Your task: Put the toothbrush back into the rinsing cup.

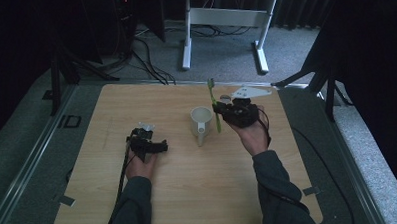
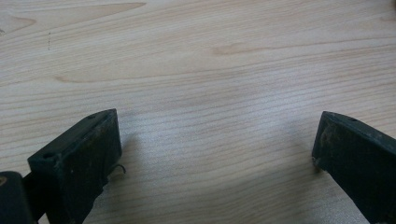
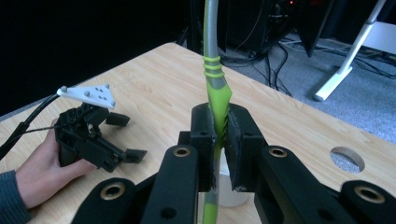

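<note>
Dim room, light wood table [image 1: 189, 192], and a toothbrush about to go in a mug.

The right gripper [image 3: 219, 140] is clamped tight on the green toothbrush [image 3: 215, 88] around mid-handle, holding it pretty much upright with the bristle end up top. The white mug [image 1: 202, 123] stands on the table just left of the brush in the high view, handle facing the person, and in the right gripper view you can see it down below the jaws. So my guess is the brush's lower end has to shift a bit to the left to get over the rim, then drop straight in along its long axis. The right hand is clearly the nearer one. The left gripper [image 1: 148, 144] rests on the table well left of the mug, jaws wide open with nothing but bare wood between them.
</note>
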Demonstrator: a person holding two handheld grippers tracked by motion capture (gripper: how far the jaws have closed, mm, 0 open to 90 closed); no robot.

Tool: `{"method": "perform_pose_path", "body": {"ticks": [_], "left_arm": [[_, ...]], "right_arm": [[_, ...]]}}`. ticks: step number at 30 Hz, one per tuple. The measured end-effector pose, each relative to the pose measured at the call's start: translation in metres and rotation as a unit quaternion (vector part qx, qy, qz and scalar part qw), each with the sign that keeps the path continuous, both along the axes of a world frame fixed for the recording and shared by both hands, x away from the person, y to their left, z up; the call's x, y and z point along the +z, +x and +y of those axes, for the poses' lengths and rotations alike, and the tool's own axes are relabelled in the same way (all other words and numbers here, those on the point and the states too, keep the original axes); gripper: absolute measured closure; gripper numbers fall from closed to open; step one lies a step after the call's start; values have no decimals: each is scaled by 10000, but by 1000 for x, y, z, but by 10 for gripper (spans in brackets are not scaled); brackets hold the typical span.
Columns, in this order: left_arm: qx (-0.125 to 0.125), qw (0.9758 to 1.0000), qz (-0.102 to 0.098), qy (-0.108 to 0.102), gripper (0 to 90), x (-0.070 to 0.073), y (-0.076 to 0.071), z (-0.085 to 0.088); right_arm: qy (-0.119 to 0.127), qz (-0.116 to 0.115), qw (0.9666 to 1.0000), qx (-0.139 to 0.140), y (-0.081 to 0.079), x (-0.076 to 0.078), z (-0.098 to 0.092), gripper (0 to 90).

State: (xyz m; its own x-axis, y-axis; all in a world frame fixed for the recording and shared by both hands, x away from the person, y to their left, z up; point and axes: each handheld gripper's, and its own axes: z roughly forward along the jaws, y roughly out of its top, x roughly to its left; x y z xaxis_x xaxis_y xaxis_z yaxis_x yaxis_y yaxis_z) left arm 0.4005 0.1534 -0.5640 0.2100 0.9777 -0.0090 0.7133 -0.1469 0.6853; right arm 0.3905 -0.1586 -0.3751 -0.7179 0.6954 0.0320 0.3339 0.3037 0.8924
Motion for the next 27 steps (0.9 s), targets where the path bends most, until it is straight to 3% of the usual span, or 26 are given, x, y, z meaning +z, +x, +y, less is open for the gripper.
{"method": "perform_pose_path", "body": {"ticks": [27], "left_arm": [[-2,10000,-2,-5,16,0,0,0]], "right_arm": [[338,-236,9990,-146,3,-1,1,822]]}}
